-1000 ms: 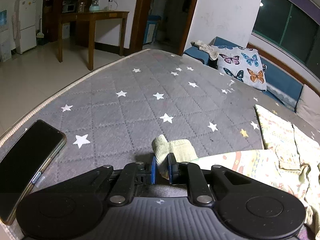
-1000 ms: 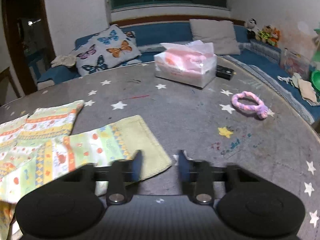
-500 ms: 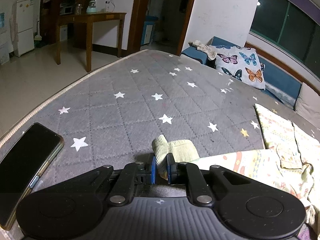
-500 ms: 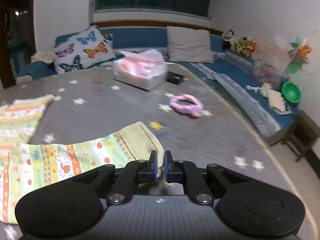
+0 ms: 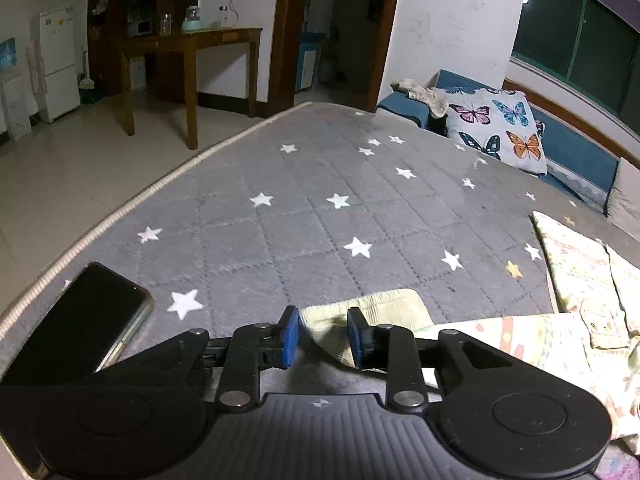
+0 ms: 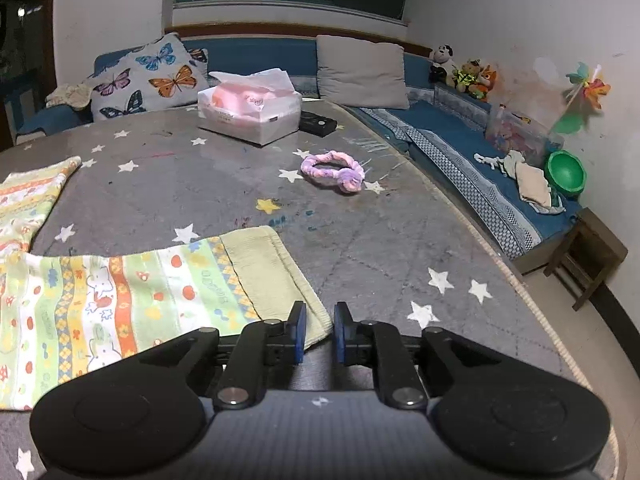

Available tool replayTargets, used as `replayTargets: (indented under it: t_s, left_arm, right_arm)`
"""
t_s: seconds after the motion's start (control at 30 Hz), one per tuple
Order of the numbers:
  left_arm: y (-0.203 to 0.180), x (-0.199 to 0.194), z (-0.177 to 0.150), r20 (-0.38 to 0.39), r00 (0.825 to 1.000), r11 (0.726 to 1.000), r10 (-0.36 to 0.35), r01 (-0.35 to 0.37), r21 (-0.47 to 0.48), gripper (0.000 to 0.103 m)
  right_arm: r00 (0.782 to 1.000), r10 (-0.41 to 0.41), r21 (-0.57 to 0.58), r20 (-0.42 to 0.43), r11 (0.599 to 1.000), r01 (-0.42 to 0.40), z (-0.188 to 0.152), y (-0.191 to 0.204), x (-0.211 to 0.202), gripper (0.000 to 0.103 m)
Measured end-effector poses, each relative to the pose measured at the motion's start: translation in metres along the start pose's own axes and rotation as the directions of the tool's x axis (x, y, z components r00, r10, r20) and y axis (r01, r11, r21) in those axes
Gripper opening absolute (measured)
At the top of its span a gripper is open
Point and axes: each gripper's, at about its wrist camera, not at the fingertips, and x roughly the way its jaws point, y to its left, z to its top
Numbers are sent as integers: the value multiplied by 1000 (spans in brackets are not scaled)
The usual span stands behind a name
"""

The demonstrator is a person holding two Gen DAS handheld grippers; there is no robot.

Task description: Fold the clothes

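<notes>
A patterned child's garment with pale green ribbed cuffs lies flat on the grey star mat point(image 5: 312, 216). In the left wrist view my left gripper point(image 5: 322, 334) is open, its blue pads either side of one green cuff point(image 5: 368, 306), which lies loose between them. In the right wrist view my right gripper point(image 6: 318, 332) is open, with the corner of the other green cuff point(image 6: 272, 272) lying just in front of its left pad. The striped cloth point(image 6: 108, 304) spreads away to the left.
A black phone point(image 5: 76, 324) lies at the mat's left edge. A second patterned cloth point(image 5: 580, 264) lies farther back. A tissue box point(image 6: 250, 110), a black remote point(image 6: 318, 124) and a purple headband point(image 6: 334, 170) sit on the mat. A blue sofa with cushions rings the back.
Both grippers have opened and let go of the green cuffs. The garment has dropped flat onto the mat.
</notes>
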Motion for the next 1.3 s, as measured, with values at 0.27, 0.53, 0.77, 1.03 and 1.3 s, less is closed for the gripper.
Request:
replayTargets:
  t_s: [0.27, 0.53, 0.77, 1.03, 1.3]
  left_arm:
    - [9, -20, 2, 43, 999, 999, -25, 27, -30, 30]
    - [-22, -10, 12, 3, 991, 986, -136, 135, 102, 45]
    - [-44, 22, 18, -85, 981, 965, -176, 189, 181, 46]
    - [-30, 24, 16, -28, 984, 978, -173, 175, 115, 0]
    - [2, 10, 17, 66, 983, 985, -170, 172, -23, 0]
  right_arm:
    - [1000, 8, -1, 2, 1000, -8, -1, 0, -1, 21]
    - [1000, 9, -3, 4, 1000, -9, 0, 3, 1, 24]
    - [1000, 4, 1, 3, 1000, -4, 0, 1, 2, 29]
    - [1000, -1, -5, 2, 1000, 1, 0, 2, 3, 30]
    - [1000, -6, -11, 0, 1000, 6, 1, 4, 3, 30]
